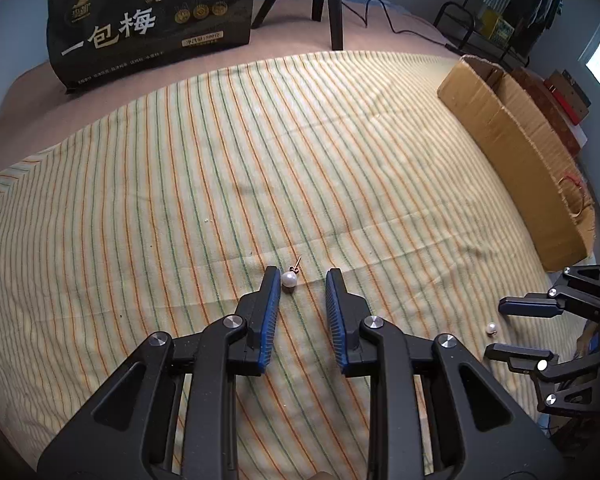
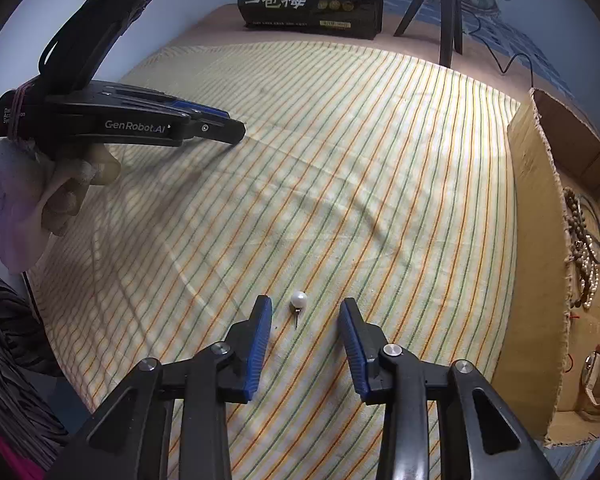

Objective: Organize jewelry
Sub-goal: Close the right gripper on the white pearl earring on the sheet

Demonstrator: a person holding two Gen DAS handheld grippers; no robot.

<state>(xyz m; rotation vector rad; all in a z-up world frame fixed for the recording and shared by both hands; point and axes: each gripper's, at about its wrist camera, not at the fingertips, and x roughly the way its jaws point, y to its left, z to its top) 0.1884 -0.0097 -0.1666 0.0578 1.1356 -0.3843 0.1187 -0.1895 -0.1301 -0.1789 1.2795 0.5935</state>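
Note:
Two pearl stud earrings lie on the striped cloth (image 1: 220, 168). One pearl earring (image 1: 289, 279) rests between the tips of my left gripper (image 1: 302, 274), close to the left finger, its thin post pointing away. The pads do not press on it. The second pearl earring (image 2: 299, 301) lies between the tips of my right gripper (image 2: 306, 306), post toward the camera, untouched. That second pearl (image 1: 491, 328) also shows in the left wrist view, between the right gripper's fingers (image 1: 532, 307). The left gripper (image 2: 228, 130) shows from the side in the right wrist view, held by a gloved hand (image 2: 64, 188).
An open cardboard box (image 2: 534, 240) stands along the cloth's right edge, holding bead bracelets (image 2: 584, 256) and a watch (image 2: 598, 376). A black snack bag (image 1: 152, 20) and black tripod legs (image 1: 328, 4) stand beyond the cloth's far edge. A cable (image 1: 388, 20) trails there.

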